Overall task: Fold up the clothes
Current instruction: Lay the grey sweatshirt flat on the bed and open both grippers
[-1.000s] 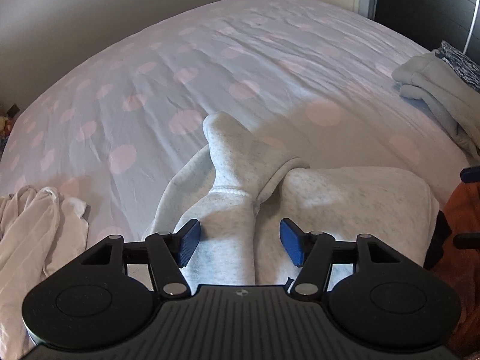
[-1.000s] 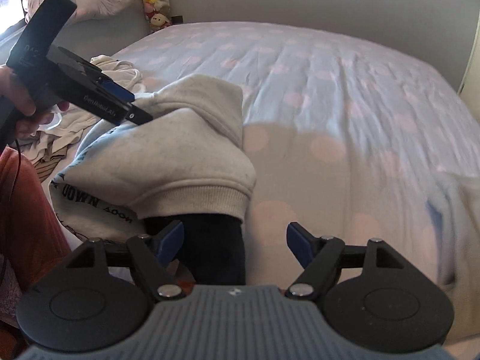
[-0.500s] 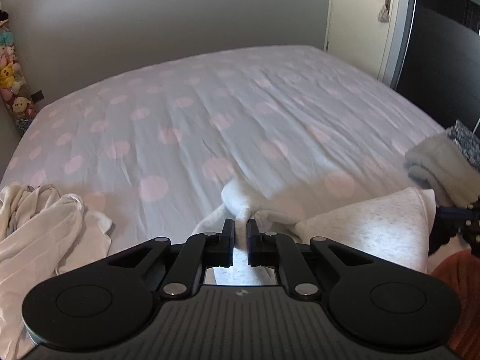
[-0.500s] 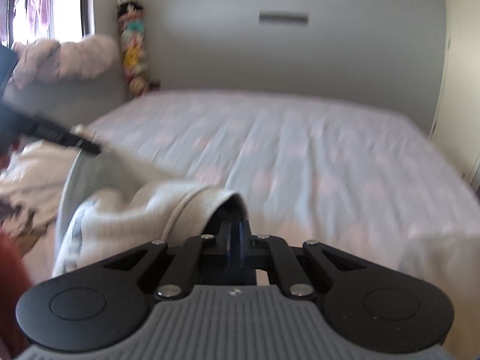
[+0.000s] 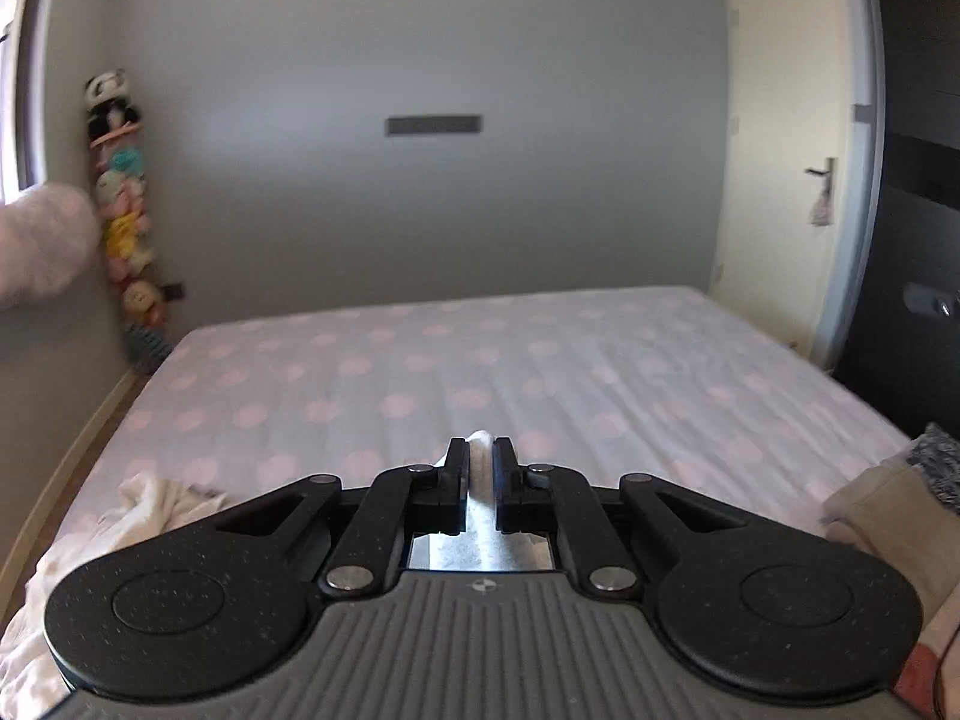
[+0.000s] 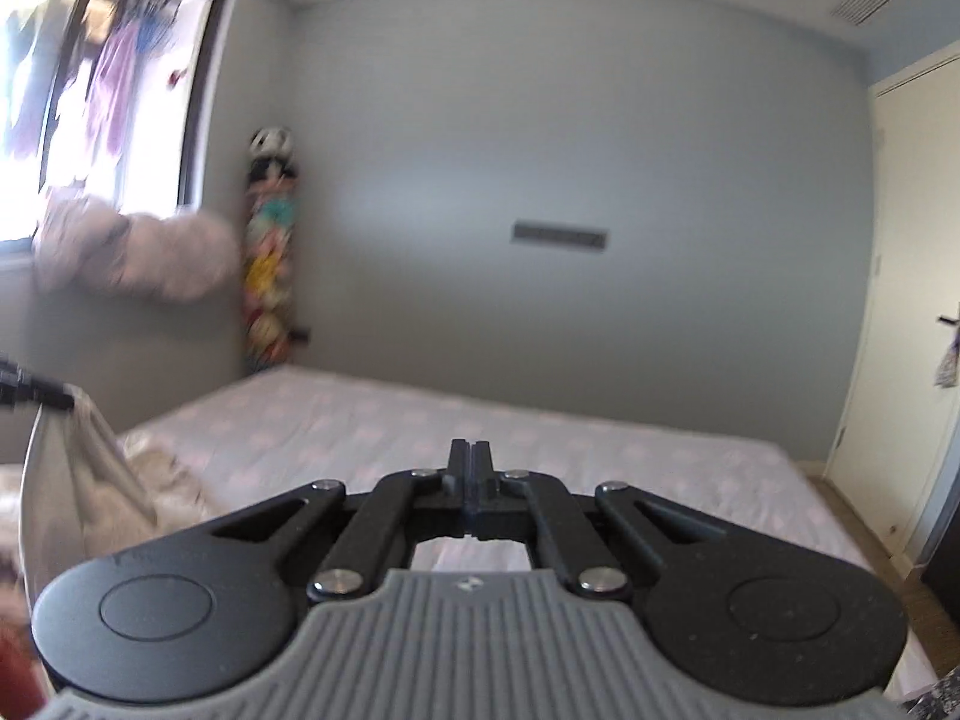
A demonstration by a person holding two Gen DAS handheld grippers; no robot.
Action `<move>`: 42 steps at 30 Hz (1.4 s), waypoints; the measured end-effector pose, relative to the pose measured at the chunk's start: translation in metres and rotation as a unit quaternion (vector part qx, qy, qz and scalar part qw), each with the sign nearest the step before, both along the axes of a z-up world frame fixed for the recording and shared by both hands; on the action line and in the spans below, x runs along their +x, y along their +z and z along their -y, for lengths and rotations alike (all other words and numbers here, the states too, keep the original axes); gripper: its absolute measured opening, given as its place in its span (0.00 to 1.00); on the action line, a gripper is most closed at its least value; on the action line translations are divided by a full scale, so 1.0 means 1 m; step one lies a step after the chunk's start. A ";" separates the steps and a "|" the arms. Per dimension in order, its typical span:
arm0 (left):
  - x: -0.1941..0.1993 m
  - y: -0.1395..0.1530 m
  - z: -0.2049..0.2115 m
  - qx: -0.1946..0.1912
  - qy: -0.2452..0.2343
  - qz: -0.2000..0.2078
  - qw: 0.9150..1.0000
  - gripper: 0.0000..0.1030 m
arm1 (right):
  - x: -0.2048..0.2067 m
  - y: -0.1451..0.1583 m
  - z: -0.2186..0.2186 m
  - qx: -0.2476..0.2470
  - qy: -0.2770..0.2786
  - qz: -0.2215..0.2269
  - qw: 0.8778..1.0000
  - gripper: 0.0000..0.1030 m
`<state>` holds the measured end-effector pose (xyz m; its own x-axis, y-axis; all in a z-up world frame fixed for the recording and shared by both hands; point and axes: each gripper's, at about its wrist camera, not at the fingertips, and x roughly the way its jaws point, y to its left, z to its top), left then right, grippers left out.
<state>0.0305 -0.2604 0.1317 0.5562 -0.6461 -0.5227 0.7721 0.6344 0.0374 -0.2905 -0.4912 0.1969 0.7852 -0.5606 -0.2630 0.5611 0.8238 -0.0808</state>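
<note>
My left gripper (image 5: pixel 480 456) is shut on a fold of the light grey sweatshirt (image 5: pixel 480 540), which pokes up between the fingers and shows below them. In the right wrist view the left gripper (image 6: pixel 63 402) enters at the left edge, and the sweatshirt (image 6: pixel 96 480) hangs from its tip above the bed. My right gripper (image 6: pixel 471 468) is held up level, fingers pressed together. No cloth shows between them, and only the bed sheet (image 6: pixel 468 552) is seen through the opening behind the fingers.
The bed (image 5: pixel 540 372) has a pale sheet with pink dots. A crumpled white garment (image 5: pixel 138 510) lies at its near left, folded clothes (image 5: pixel 882 522) at its near right. Stuffed toys (image 5: pixel 120 210) hang in the left corner; a door (image 5: pixel 786 180) is at the right.
Both grippers shut on the sweatshirt a second ago and have since risen and tilted up toward the far wall. The sweatshirt has come up off the bed with the left gripper.
</note>
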 end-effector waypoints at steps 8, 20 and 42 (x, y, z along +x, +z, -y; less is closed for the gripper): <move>0.080 -0.093 -0.085 0.123 0.149 -0.072 0.979 0.06 | 0.044 -0.118 0.006 0.140 0.052 -0.111 0.983 0.05; 0.101 -0.134 -0.143 0.175 0.146 -0.102 0.969 0.03 | 0.103 -0.214 0.010 0.207 0.127 -0.224 0.944 0.32; 0.115 -0.233 0.006 0.208 -0.081 -0.179 0.958 0.60 | 0.166 -0.317 0.054 0.291 0.182 -0.295 0.892 0.49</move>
